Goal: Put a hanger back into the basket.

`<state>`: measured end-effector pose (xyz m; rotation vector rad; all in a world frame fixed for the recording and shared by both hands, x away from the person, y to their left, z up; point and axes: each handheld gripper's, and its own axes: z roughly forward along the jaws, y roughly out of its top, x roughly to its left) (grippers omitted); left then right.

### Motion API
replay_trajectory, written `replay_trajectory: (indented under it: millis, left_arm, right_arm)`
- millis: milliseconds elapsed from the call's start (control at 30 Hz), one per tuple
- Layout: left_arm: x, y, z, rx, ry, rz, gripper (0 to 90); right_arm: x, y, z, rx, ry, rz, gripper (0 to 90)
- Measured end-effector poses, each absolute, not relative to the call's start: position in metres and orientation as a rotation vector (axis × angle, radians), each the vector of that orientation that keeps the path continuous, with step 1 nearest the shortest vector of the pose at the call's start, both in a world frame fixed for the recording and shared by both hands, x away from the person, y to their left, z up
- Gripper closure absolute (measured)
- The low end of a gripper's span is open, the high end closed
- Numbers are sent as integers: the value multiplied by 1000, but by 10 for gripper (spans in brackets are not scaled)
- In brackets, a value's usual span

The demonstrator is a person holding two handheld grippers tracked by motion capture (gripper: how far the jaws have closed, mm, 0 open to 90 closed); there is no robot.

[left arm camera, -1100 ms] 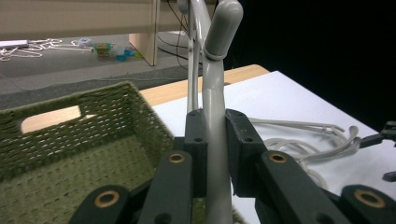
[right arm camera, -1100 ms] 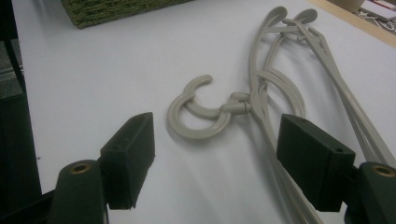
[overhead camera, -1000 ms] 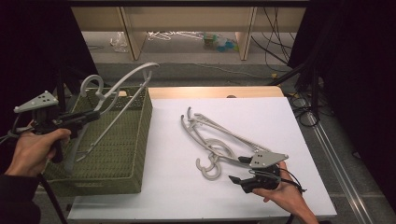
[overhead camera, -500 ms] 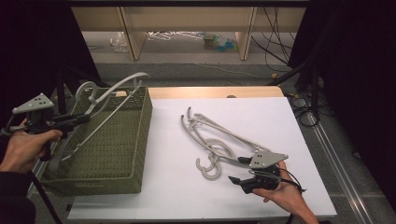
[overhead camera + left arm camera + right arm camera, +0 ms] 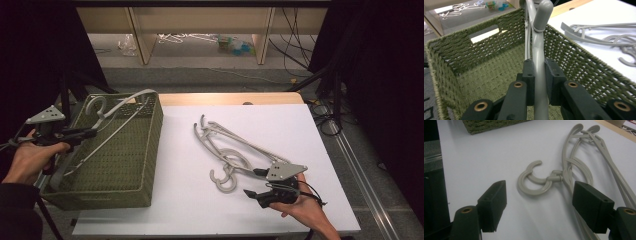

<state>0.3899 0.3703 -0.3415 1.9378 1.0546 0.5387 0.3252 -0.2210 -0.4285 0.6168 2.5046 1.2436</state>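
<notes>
plainly, left tongs (image 5: 539, 82) clamp unlabelled hanger (image 5: 539, 45)

Basket (image 5: 125, 170) sits at the table's (image 5: 320, 130) left edge, hanger (image 5: 107, 125) lying in it, hook end toward the far-left corner, one arm over the far rim. My left gripper (image 5: 75, 135) is at the basket's left wall. Pile of hangers (image 5: 230, 147) lies right of the basket, mid-table, hooks toward me. My right gripper (image 5: 257, 185) is near-right, just beside the pile's near end.
</notes>
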Motion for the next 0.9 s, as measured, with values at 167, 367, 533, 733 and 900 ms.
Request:
replay_trajectory:
  millis: [167,367,533,733,900]
  left_arm:
    - [394,376,-348,1926,1103,525,790]
    - [396,376,-357,1942,1109,485,789]
    - [401,377,-370,1995,1147,448,787]
    - [408,373,-390,1991,1223,412,784]
    - [412,380,-392,2070,1324,514,770]
  right_arm:
    - [326,-221,-429,619,2488,1250,284]
    - [326,-222,-429,619,2503,1235,284]
    - [326,-222,-429,619,2504,1233,284]
    - [326,-221,-430,621,2512,1229,285]
    - [326,-221,-431,622,2505,1237,284]
